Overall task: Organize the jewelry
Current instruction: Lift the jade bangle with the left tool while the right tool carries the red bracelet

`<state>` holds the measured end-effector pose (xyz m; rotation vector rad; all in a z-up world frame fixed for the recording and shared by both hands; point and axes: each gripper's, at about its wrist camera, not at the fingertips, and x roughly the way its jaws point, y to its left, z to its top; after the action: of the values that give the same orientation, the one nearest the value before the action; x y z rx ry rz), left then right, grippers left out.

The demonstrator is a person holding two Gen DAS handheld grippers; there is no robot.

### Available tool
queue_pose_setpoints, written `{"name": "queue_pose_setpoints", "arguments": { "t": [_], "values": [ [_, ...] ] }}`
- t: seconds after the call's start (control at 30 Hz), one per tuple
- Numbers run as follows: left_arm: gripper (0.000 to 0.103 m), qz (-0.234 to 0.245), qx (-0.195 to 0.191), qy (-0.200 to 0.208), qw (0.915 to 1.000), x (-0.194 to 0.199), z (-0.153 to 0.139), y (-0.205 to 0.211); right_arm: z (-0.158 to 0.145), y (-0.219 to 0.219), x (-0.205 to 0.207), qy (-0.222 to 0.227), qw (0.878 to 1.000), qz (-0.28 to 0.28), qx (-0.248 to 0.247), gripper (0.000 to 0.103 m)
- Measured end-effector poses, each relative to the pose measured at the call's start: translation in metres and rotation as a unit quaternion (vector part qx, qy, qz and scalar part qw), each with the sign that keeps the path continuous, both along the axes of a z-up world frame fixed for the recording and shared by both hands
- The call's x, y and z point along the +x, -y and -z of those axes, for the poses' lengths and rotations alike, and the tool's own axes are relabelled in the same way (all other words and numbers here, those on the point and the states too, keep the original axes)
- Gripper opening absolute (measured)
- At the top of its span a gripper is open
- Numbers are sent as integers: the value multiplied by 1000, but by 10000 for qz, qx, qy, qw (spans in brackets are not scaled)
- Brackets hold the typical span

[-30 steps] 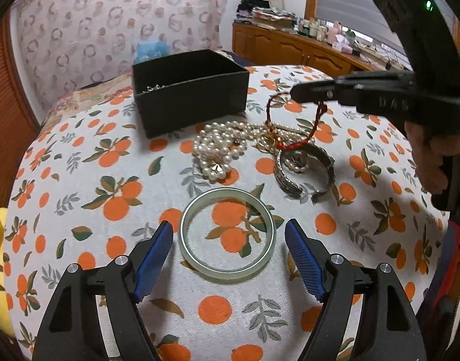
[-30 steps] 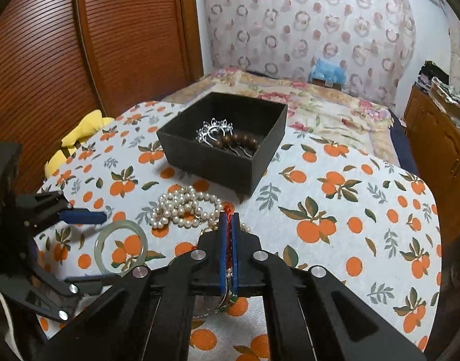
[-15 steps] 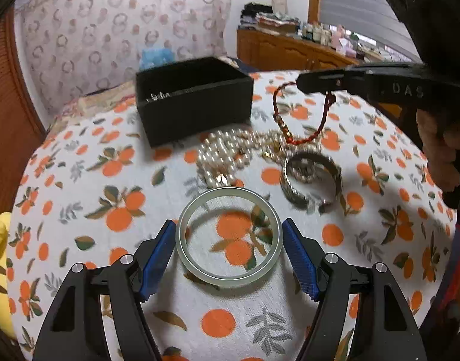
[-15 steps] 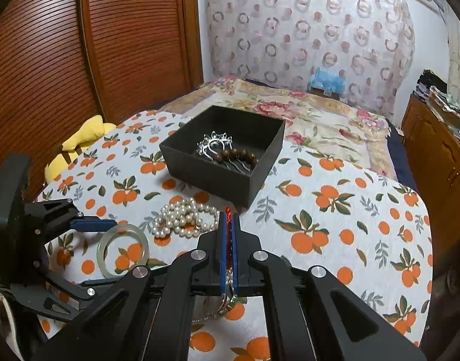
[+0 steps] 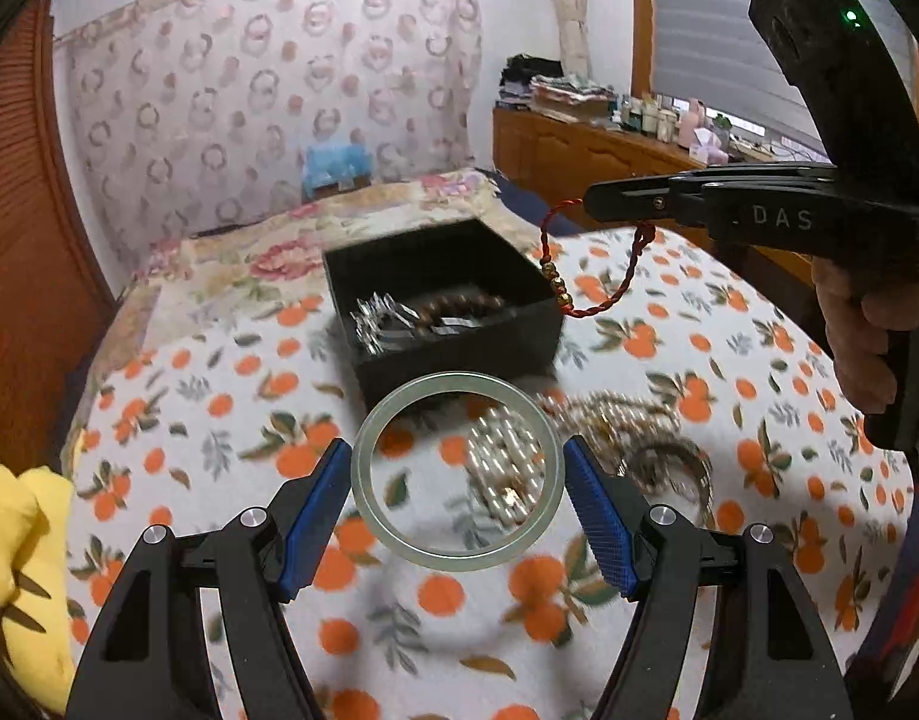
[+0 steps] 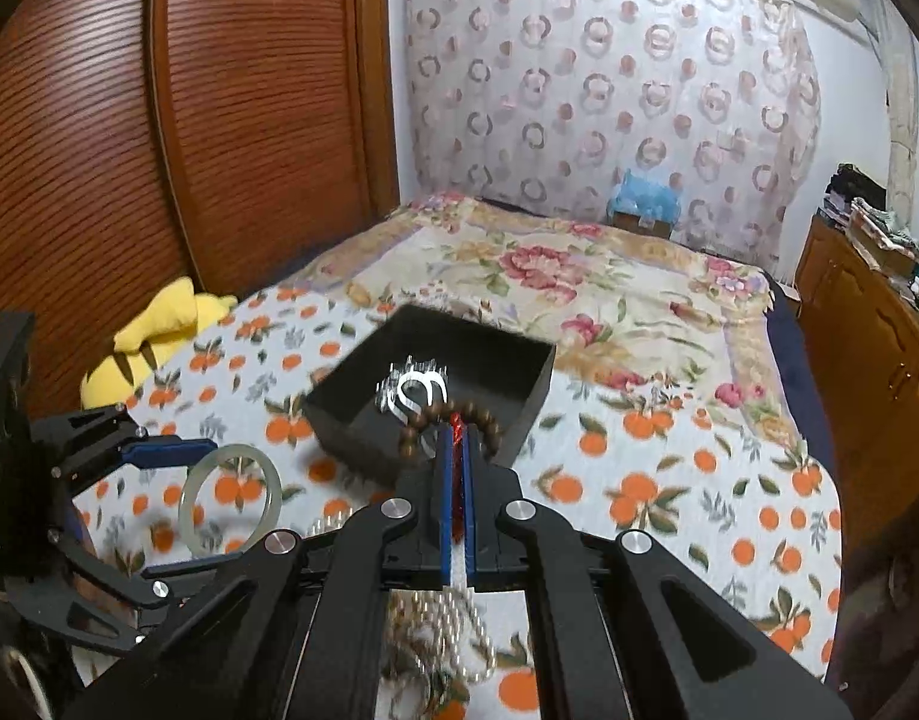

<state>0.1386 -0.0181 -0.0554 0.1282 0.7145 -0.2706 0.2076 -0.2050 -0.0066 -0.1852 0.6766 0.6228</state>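
Observation:
My left gripper (image 5: 457, 480) is shut on a pale green jade bangle (image 5: 369, 480) and holds it above the cloth; it also shows in the right wrist view (image 6: 231, 501). My right gripper (image 6: 456, 450) is shut on a red cord bracelet (image 5: 609, 294) with gold beads, which hangs beside the right rim of the black box (image 5: 459, 354). The box (image 6: 333, 420) holds a silver tiara (image 6: 414, 390) and a brown bead bracelet (image 6: 459, 411). A pearl necklace (image 5: 615, 414) and a silver bangle (image 5: 669, 468) lie on the cloth below.
The orange-print cloth (image 5: 219, 420) covers a round table. A yellow plush (image 5: 21, 540) sits at its left edge. A floral bed (image 6: 579, 276) lies behind, wooden closet doors (image 6: 159, 120) at left, a wooden dresser (image 5: 579, 150) at right.
My left gripper closed on the jade bangle and lifted it off the cloth toward the box. My right gripper rose with the red bracelet and moved toward the box.

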Motion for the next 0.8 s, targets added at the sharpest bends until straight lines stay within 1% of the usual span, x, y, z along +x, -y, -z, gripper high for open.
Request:
{"name": "queue_pose_setpoints", "arguments": {
  "t": [0.17, 0.3, 0.47, 0.63, 0.8],
  "values": [
    [69, -98, -8, 152, 9998, 12, -15, -9, -9, -14, 18, 94, 9999, 1, -37, 3],
    [69, -160, -33, 210, 9996, 23, -23, -14, -8, -27, 34, 61, 10000, -2, -66, 3],
    [69, -267, 8, 175, 9995, 41, -25, -19, 4, -36, 54, -168, 9998, -45, 94, 3],
    [69, -307, 67, 137, 9994, 55, -23, -18, 24, -38, 72, -511, 9983, 2, 267, 5],
    [69, -297, 116, 99, 9994, 67, -20, -14, 36, -29, 77, -702, 9969, -16, 354, 5]
  ]
}}
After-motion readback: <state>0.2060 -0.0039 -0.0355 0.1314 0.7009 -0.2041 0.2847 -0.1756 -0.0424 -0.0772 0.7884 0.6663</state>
